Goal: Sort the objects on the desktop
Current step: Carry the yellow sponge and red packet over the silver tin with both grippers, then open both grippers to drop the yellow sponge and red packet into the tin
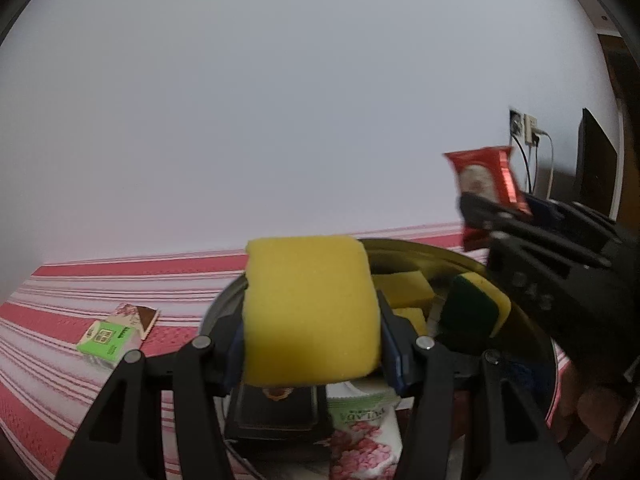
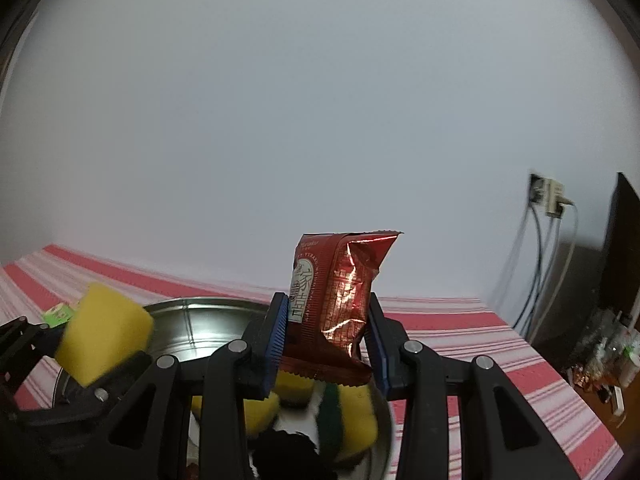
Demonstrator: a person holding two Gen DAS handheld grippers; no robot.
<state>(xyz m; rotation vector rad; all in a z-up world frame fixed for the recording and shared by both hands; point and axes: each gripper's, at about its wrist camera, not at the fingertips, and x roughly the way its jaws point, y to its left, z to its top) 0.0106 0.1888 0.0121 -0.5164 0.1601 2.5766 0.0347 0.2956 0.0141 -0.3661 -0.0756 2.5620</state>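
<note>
Left wrist view: striped tablecloth (image 1: pixel 60 392) is spreading out below and to the left of the fingers, with a round metal tin (image 1: pixel 536 328) sitting under and just ahead of them, holding a green-backed sponge (image 1: pixel 472 316), yellow sponge pieces and a floral packet (image 1: pixel 364 436). Left gripper (image 1: pixel 312 344) is clamping a yellow sponge (image 1: pixel 310 312) between its blue pads, held clear above the tin. Right gripper (image 2: pixel 326 340) is pinching a red foil snack packet (image 2: pixel 340 304) upright, also above the tin. Two small packets, one of them a green sachet (image 1: pixel 105 340), are lying on the cloth left of the left fingers. Step looks like carrying picked items out of the tin toward separate piles. Next move likely needs each hand swinging outward, then lowering and releasing. Both grippers are pointing slightly downward toward the wall, side by side.
</note>
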